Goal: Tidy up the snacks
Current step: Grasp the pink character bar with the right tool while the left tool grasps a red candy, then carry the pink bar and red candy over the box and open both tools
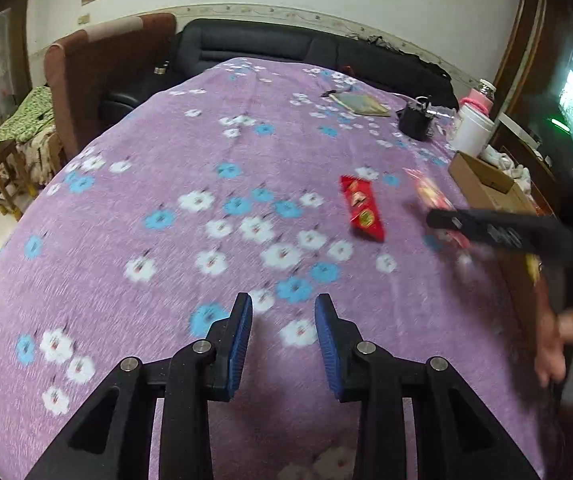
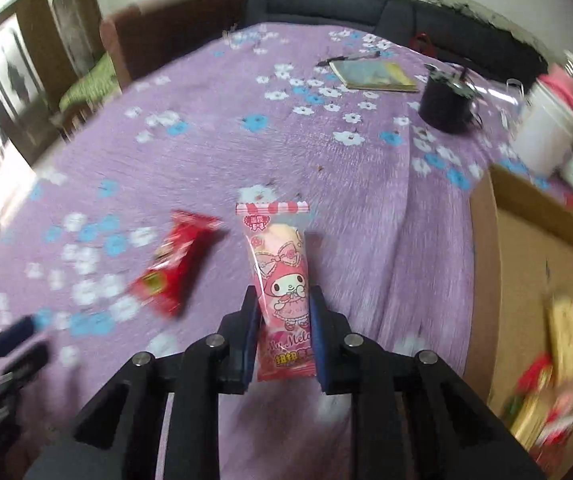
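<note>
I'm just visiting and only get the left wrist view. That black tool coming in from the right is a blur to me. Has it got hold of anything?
Observer: Yes. In the right wrist view, the right gripper has its fingers closed on a pink plastic snack packet printed with a hooded cartoon character. The packet's striped end sticks out past the fingertips.
Operator: And the box at the table's edge, is anything in it? I only see its side.
Observer: The brown cardboard box is open on top, and a few yellow and red snack packets lie inside. They are too blurred to count.
</note>
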The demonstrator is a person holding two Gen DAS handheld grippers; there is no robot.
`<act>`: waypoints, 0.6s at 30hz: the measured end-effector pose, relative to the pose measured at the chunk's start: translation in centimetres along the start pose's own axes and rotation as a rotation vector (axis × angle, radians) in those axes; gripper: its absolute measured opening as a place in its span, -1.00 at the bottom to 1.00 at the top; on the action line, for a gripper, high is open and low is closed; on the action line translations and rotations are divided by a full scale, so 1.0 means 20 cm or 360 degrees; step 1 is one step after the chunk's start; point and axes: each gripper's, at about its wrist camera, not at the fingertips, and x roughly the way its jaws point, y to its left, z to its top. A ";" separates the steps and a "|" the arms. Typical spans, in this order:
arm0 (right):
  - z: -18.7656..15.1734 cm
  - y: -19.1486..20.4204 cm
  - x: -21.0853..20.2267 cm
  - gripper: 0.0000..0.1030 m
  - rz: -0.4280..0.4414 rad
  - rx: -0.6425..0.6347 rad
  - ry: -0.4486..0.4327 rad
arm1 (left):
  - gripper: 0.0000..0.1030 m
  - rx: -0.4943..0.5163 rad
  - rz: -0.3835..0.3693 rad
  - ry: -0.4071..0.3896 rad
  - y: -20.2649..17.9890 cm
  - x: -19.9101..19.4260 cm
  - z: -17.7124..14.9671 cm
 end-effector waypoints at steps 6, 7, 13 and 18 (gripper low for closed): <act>-0.16 -0.13 -0.20 -0.57 0.0103 0.0177 -0.0211 | -0.34 0.0044 -0.0075 0.0080 -0.19 0.11 0.27; -0.17 -0.16 -0.21 -0.57 0.0113 0.0195 -0.0232 | -0.34 0.0049 -0.0057 0.0095 -0.22 0.14 0.31; -0.17 -0.30 -0.24 -0.57 0.0188 0.0312 -0.0274 | 0.03 0.0076 0.0006 0.0204 -0.34 0.42 0.43; -0.17 -0.33 -0.27 -0.57 0.0218 0.0345 -0.0322 | -0.64 0.0102 0.0095 0.0173 -0.36 0.48 0.38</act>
